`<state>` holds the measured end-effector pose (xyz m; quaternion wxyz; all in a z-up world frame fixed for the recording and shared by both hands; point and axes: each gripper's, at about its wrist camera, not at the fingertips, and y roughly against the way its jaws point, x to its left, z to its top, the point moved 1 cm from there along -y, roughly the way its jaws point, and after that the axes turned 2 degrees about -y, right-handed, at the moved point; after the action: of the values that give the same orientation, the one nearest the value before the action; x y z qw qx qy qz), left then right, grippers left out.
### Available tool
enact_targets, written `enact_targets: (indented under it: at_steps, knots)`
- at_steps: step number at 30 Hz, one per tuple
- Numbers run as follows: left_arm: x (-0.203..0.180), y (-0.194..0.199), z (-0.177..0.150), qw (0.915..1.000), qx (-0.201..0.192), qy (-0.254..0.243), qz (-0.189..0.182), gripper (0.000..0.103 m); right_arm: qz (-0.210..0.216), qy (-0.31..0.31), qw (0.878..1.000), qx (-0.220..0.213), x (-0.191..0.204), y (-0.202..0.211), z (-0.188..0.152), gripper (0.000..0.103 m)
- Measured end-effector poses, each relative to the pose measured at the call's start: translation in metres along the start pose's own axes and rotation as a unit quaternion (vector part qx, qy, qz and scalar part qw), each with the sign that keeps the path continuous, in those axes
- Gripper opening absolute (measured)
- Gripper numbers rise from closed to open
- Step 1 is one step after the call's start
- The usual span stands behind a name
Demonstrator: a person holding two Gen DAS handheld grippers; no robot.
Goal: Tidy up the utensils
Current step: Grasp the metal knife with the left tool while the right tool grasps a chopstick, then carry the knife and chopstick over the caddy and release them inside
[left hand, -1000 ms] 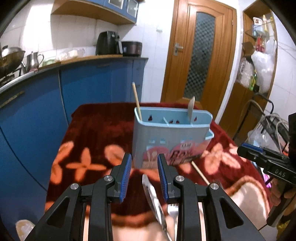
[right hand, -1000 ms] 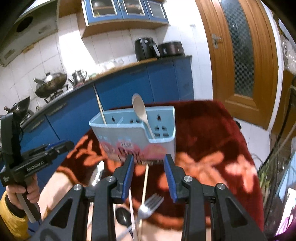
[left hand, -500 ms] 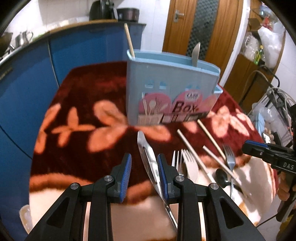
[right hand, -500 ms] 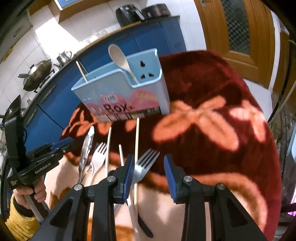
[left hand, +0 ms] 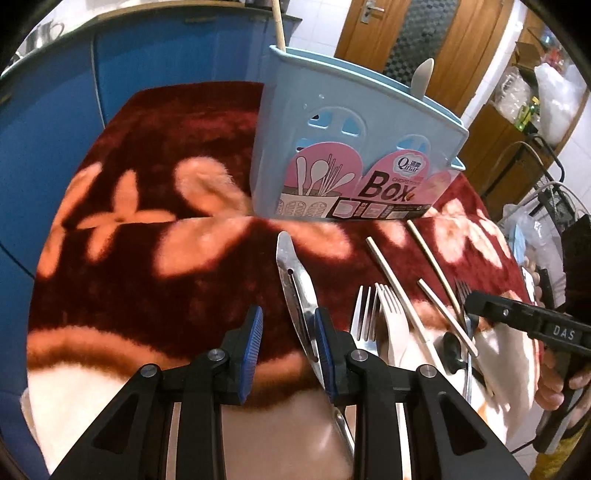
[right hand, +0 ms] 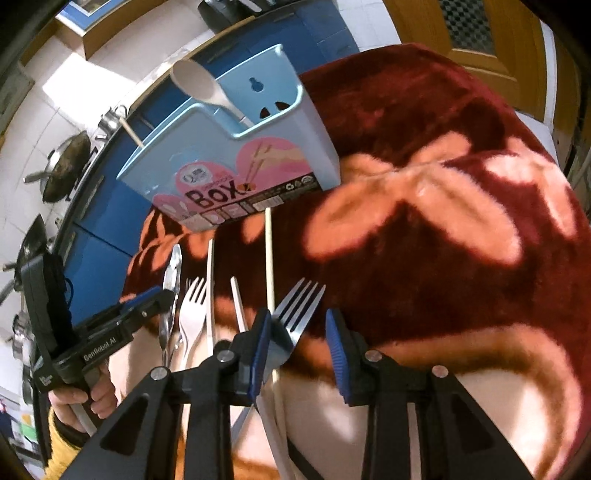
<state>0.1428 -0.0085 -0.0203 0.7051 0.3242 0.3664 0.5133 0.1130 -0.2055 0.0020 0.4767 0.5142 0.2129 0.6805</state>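
- Since the earlier frames both grippers have dropped toward the cloth: the utensil box [left hand: 354, 147] now fills the upper centre of the left wrist view, and the cutlery lies right at the fingertips.
- The left gripper [left hand: 288, 350] stands with its jaws apart, at the lower centre of its frame; the metal tongs [left hand: 297, 291] lie between the blue pads, close against the right-hand one.
- The right gripper [right hand: 298, 354] is likewise parted, lower centre of its view, with the steel fork [right hand: 295, 314] lying just beside its left-hand pad; I cannot tell whether they touch.
- The box sits upright on the red flowered cloth [left hand: 147, 206], holding a pale spoon [right hand: 207, 90] and a wooden stick [left hand: 277, 22].
- Loose chopsticks [left hand: 391, 280] and a white fork [left hand: 393, 317] lie in the lower right of the left view.
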Motion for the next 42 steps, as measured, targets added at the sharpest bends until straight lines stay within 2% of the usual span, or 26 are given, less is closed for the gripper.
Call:
enact_targets:
  at_steps: [5,9,15,17,18,22,27,32,36,42]
  knots:
    - [-0.001,-0.005,0.007,0.9999,0.009,0.004,-0.009,0.029,0.012,-0.01,1.0,-0.011,-0.005,-0.002,0.005,0.017]
    - [-0.003,-0.007,0.012,0.9998,0.016,0.008,-0.011,0.028,0.039,-0.02,0.999,-0.026,-0.008,0.0,0.007,0.009]
    - [-0.01,-0.008,0.012,0.9998,0.019,-0.003,-0.007,0.022,0.055,-0.009,0.997,-0.052,-0.001,0.011,0.008,0.007]
    - [-0.012,-0.009,0.011,0.9998,0.017,-0.007,-0.006,0.016,0.065,0.001,0.996,-0.065,0.005,0.016,0.007,0.006]
    - [-0.012,-0.009,0.011,0.9998,0.016,-0.006,-0.009,0.008,0.068,0.006,0.995,-0.072,0.007,0.019,0.007,0.006]
    - [-0.011,-0.009,0.01,0.9998,0.001,0.004,-0.019,0.006,0.068,0.04,0.991,-0.11,0.024,0.034,0.006,0.005]
    - [-0.011,0.006,0.007,0.9983,-0.039,0.01,-0.042,0.005,0.062,0.075,0.983,-0.157,0.039,0.052,0.004,0.004]
    - [-0.02,0.038,0.007,0.9935,-0.109,-0.01,-0.031,0.003,0.061,0.096,0.972,-0.204,0.049,0.067,0.003,0.003]
    - [-0.027,0.068,0.011,0.9837,-0.177,-0.027,-0.019,0.003,0.071,0.107,0.963,-0.237,0.057,0.08,0.002,0.003]
    - [-0.028,0.108,0.021,0.9657,-0.257,-0.026,-0.022,0.003,0.087,0.108,0.95,-0.28,0.064,0.097,0.007,0.002]
